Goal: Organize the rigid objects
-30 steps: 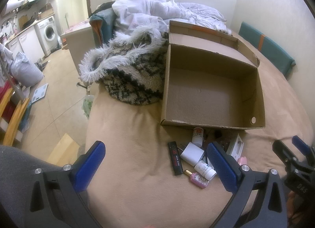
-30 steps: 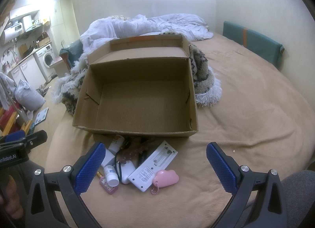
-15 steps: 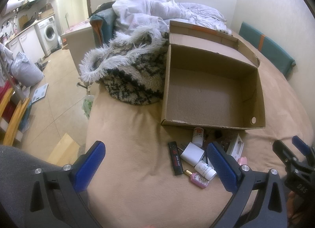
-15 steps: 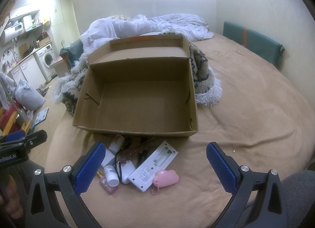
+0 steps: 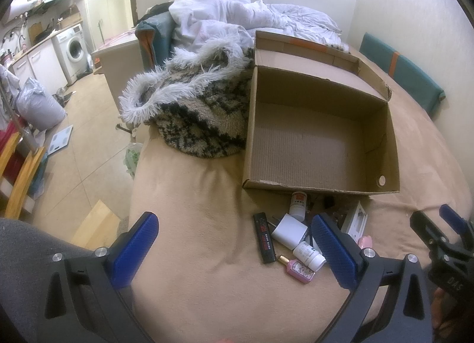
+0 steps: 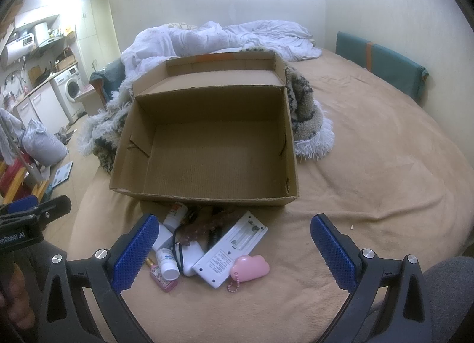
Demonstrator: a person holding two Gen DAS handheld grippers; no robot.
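The left tool (image 5: 234, 249) is spread wide and holds nothing, hanging over bare blanket at the near left of the bed (image 5: 192, 224). The right tool (image 6: 232, 249) is equally wide and empty, poised just above the clutter.

Between its blue pads lies a small heap, all touching or overlapping: a pink cloud-shaped keychain (image 6: 250, 267), a white battery charger (image 6: 229, 249) lying flat, a white pill bottle (image 6: 167, 263) on its side, a pink perfume bottle (image 6: 161, 276), a white adapter (image 5: 288, 230), a second white bottle (image 5: 297, 202) against the box wall, and a black lighter-like stick (image 5: 263, 237) a little to the left. Something brown and beaded sits in the middle; I can't make out what it is.

Just beyond the heap stands the open cardboard box (image 6: 204, 195), its floor bare. By my reading nothing has been sorted yet; every item is left to go in.
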